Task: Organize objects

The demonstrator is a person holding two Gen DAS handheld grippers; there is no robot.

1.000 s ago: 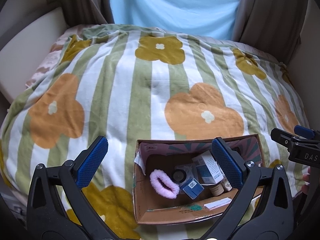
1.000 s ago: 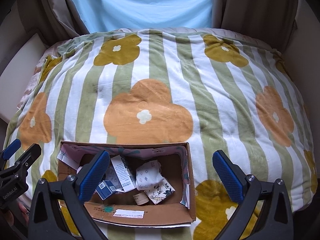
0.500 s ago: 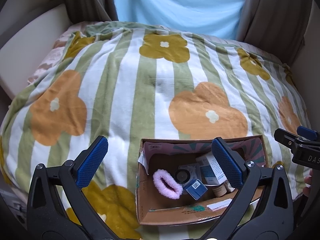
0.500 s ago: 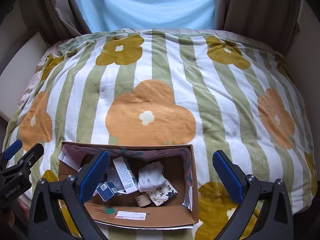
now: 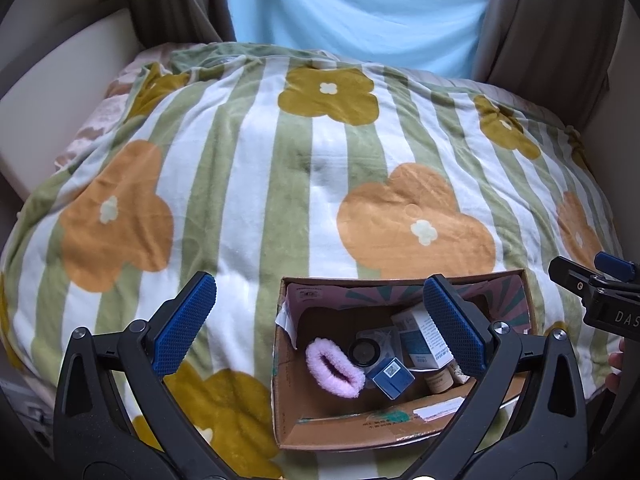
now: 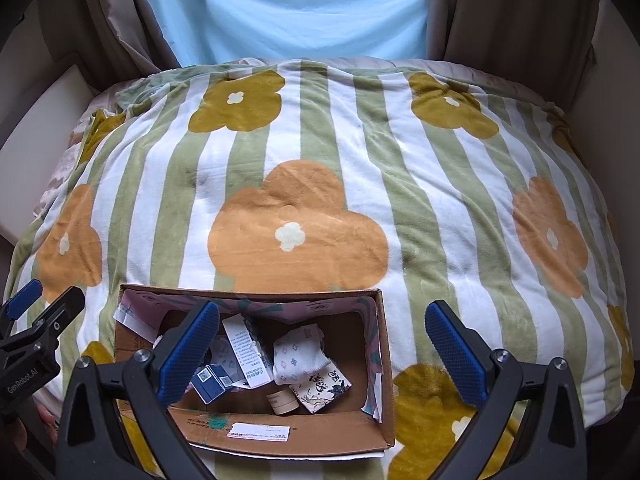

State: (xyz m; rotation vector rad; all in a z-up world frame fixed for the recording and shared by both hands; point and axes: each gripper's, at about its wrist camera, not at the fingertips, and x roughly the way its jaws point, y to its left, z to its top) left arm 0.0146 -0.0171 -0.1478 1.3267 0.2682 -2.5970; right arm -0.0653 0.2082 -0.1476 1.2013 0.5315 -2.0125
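Observation:
An open cardboard box [image 5: 320, 428] [image 6: 280, 428] sits on the near edge of a bed. Inside lie a fluffy pink hair band [image 5: 334, 372], a small dark blue box [image 5: 393, 377] [image 6: 208, 382], a white and blue carton [image 5: 422, 342] [image 6: 245, 350], a black round item [image 5: 363, 353], folded white patterned socks [image 6: 300, 356], a floral packet [image 6: 326, 388] and a small beige jar [image 6: 282, 402]. My left gripper [image 5: 320, 328] is open and empty above the box's left side. My right gripper [image 6: 320, 344] is open and empty above the box's right side.
The bed carries a green and white striped blanket [image 5: 280, 184] [image 6: 360, 184] with orange and mustard flowers. A light blue curtain [image 6: 296, 12] and brown drapes [image 6: 508, 28] hang behind. A cream padded panel [image 5: 52, 92] stands at the left.
Both views have shifted slightly; the box sits a little further right in each frame. Both grippers stay open and the box contents have not moved.

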